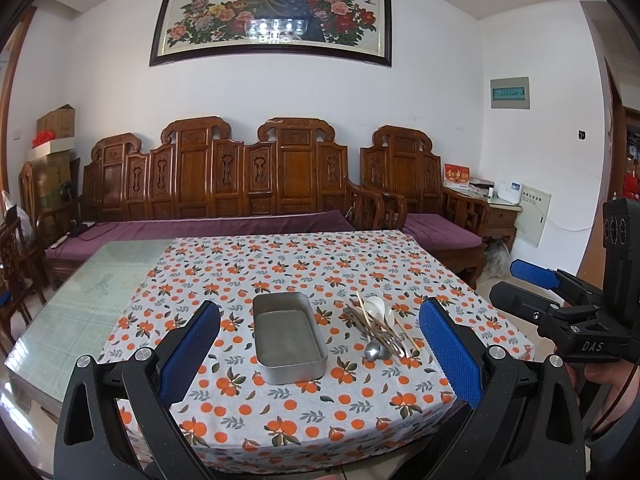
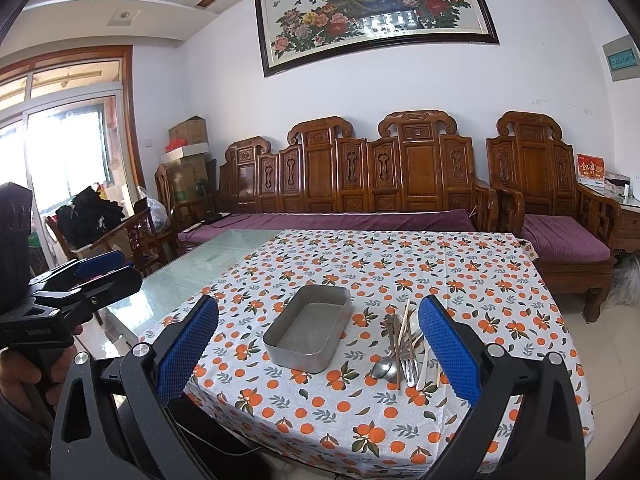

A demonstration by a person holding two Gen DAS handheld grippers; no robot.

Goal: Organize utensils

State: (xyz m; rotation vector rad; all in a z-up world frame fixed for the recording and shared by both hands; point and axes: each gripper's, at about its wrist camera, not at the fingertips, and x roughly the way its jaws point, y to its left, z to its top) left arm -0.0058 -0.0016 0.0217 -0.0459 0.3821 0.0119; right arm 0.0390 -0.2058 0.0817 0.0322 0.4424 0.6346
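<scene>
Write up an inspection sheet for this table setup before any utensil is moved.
Surface: table with orange-print tablecloth; bare glass top at its left.
Job's things: metal tray, nothing in it; utensil pile just right of it, holding a metal spoon, fork, white spoon and chopsticks.
Clutter: nothing seen on the cloth.
Grippers: left gripper open, above the near edge; right gripper open, likewise; neither holds anything.
Cables: dark cable below the table's near edge.
Surroundings: carved wooden sofa, peacock painting, cardboard boxes.
</scene>
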